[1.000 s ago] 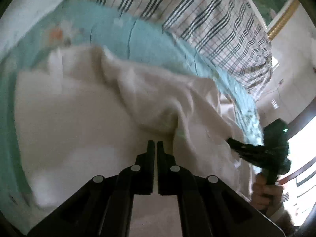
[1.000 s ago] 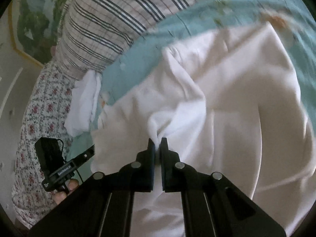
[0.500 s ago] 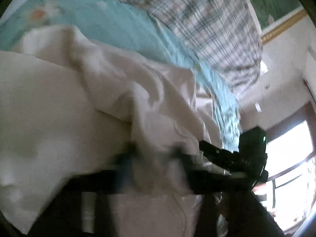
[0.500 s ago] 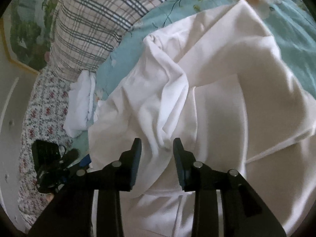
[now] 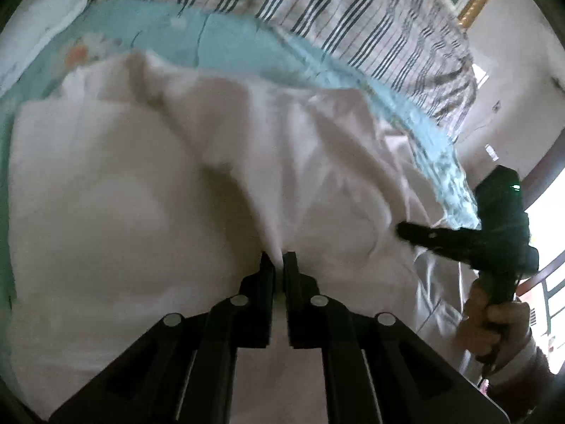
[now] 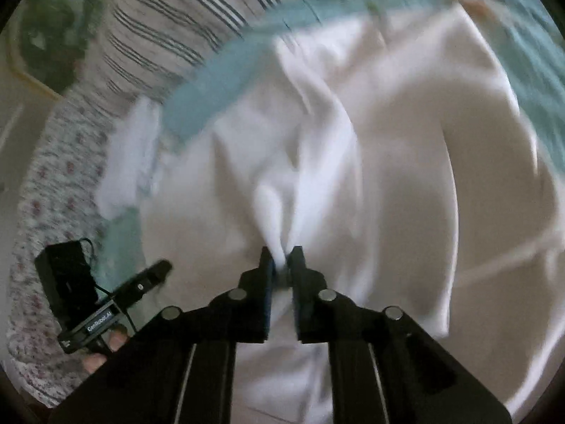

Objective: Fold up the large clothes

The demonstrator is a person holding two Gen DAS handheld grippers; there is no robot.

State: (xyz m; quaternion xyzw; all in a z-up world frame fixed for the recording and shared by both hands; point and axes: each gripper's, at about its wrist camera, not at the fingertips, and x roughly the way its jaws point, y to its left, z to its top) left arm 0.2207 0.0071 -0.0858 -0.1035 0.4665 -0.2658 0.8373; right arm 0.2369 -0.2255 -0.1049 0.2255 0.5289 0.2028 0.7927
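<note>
A large white garment (image 5: pixel 148 190) lies spread and rumpled over a teal floral bedsheet (image 5: pixel 226 42), covering most of the near part of the bed. In the left wrist view, the left gripper (image 5: pixel 279 259) has its 2 fingers drawn close together, pinching a raised ridge of the white cloth that runs up from the fingertips toward the far side. The right gripper (image 5: pixel 409 229) shows at the right edge of that view, held by the person's right hand (image 5: pixel 494 321), its tip touching the garment near the right edge of the bed.

In the right wrist view, the right gripper (image 6: pixel 281 259) is clenched on a bunched fold of the same garment (image 6: pixel 406 162), the cloth gathering into a narrow pleat between the 2 fingers and fanning out beyond them. The left gripper (image 6: pixel 148 279) appears low on the left, its tip against the garment's left edge; whether it grips cloth cannot be told from this view alone.

A striped plaid blanket (image 6: pixel 169 24) lies across the far side of the bed, beyond the teal sheet (image 6: pixel 219 81). A small crumpled white cloth (image 6: pixel 130 155) sits at the left, just beside the garment, next to a pink-flowered fabric (image 6: pixel 46 183).
</note>
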